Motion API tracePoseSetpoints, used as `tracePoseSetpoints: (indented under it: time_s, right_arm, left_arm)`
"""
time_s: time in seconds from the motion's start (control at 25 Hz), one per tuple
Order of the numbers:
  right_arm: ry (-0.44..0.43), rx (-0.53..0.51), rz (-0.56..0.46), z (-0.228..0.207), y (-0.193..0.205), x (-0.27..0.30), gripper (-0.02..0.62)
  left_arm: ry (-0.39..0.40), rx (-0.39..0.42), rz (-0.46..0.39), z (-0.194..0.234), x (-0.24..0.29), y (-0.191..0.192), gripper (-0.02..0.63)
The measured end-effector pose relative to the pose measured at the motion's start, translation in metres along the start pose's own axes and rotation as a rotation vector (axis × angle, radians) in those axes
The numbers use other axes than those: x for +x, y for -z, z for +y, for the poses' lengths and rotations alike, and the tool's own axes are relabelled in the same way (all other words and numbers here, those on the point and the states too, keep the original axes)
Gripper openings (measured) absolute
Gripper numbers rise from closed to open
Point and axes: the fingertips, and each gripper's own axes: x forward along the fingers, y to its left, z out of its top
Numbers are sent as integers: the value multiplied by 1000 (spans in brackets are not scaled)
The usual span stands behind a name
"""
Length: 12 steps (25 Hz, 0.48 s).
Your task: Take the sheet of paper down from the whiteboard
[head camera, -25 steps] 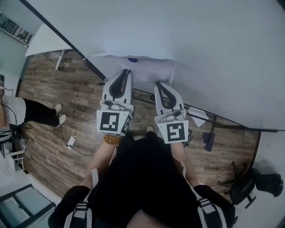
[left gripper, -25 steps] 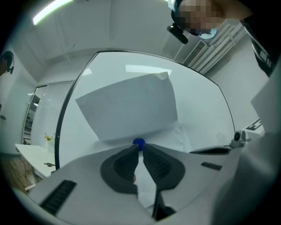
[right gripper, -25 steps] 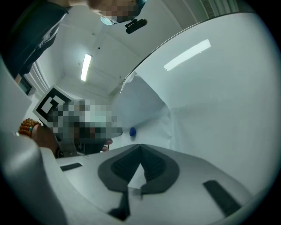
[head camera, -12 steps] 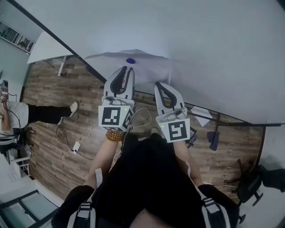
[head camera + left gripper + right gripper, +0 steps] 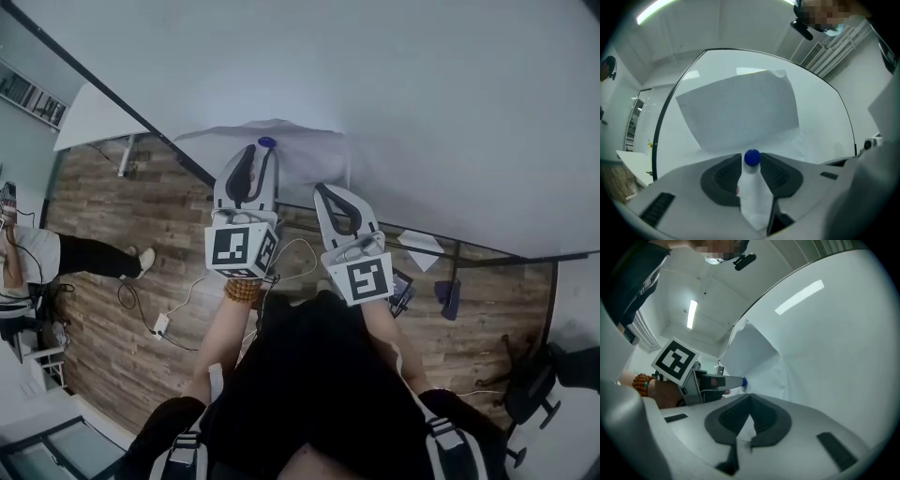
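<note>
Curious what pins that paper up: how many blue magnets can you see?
1: a blue magnet on the paper, between the opening jaws of the left gripper. Others may be hidden.

Head view: the whiteboard (image 5: 422, 112) runs off the top and right edges. The lower edge of the sheet of paper (image 5: 300, 150) is covered by the left gripper (image 5: 260, 155), whose jaws are opening with the blue magnet (image 5: 267, 142) between them, and by the right gripper (image 5: 325, 190). A person (image 5: 56, 253) at the left edge is cut off; only legs and part of the body show. Dark items (image 5: 445, 295) on the floor are too small to identify.

Right gripper view: the sheet's bottom disappears behind the gripper's body, with only a white sliver showing between its closed jaws.
</note>
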Motion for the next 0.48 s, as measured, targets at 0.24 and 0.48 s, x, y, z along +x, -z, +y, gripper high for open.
tracePoseSetpoints:
  time_s: [0.24, 0.48]
  right_arm:
    - [-1, 3, 8, -4, 3, 1, -2]
    - [5, 13, -4, -5, 2, 1, -2]
  left_arm:
    - [6, 1, 3, -3, 7, -1, 135]
    - [11, -5, 6, -3, 8, -1, 141]
